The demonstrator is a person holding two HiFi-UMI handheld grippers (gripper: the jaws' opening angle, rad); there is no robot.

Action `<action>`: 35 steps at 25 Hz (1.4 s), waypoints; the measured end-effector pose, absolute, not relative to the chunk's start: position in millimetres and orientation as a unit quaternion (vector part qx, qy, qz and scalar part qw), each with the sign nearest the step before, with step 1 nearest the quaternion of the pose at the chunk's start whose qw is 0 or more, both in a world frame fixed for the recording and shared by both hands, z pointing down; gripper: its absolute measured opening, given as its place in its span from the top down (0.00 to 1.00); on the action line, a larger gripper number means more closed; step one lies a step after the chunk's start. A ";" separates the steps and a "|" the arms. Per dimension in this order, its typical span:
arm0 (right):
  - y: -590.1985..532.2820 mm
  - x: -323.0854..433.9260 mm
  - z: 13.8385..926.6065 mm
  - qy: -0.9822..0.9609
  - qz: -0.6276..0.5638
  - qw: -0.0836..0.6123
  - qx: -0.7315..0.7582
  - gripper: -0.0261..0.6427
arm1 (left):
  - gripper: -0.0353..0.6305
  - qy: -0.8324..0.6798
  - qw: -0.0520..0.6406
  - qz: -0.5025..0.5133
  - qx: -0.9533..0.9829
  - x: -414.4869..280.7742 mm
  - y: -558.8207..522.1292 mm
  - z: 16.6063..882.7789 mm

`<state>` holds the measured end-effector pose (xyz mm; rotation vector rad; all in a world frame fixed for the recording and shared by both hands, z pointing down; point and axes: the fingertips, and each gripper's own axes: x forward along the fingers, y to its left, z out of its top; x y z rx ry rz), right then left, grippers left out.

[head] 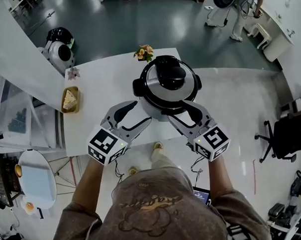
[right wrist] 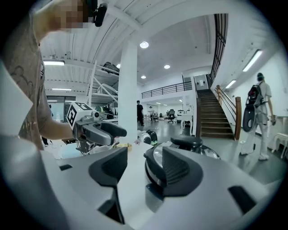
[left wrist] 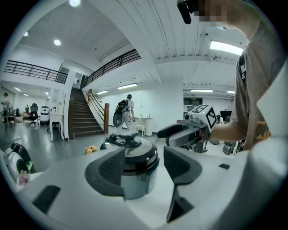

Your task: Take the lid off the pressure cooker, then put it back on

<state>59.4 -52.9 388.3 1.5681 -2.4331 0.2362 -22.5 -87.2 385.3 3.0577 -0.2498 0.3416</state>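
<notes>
**Both grippers spread beside the closed cooker**

The pressure cooker (head: pixel 165 90) stands on the white table (head: pixel 99 85) with its lid (head: pixel 168 73) on, black knob on top. The left gripper (head: pixel 135 116) has its fingers released and spread. The cooker stands just ahead of them and shows in the gap between them in the left gripper view, with neither pad pressing it. The right gripper (head: pixel 183 116) is also unclenched and grasps nothing. In its own view the cooker's steel rim sits ahead of its fingers, partly behind the right one. The two sets of fingertips flank the cooker's near side. Well beyond the left fingers lie a wooden tray (head: pixel 70 99) and small flowers (head: pixel 143 52).
</notes>
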 end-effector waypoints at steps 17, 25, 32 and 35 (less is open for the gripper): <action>51.8 -12.5 392.3 -0.793 0.083 0.075 0.598 0.72 | 0.62 -0.104 0.038 0.066 0.992 -101.4 -8.0 392.0; 80.4 6.6 422.6 -0.762 0.092 0.051 0.640 0.86 | 0.87 -0.178 0.043 0.036 0.982 -111.4 -0.7 417.9; 88.2 25.6 452.6 -0.739 0.104 0.041 0.664 0.97 | 0.94 -0.224 0.075 0.043 0.971 -122.6 0.2 450.3; 87.9 31.4 462.4 -0.734 0.115 0.032 0.669 0.97 | 0.94 -0.239 0.083 0.042 0.967 -125.2 -2.3 455.4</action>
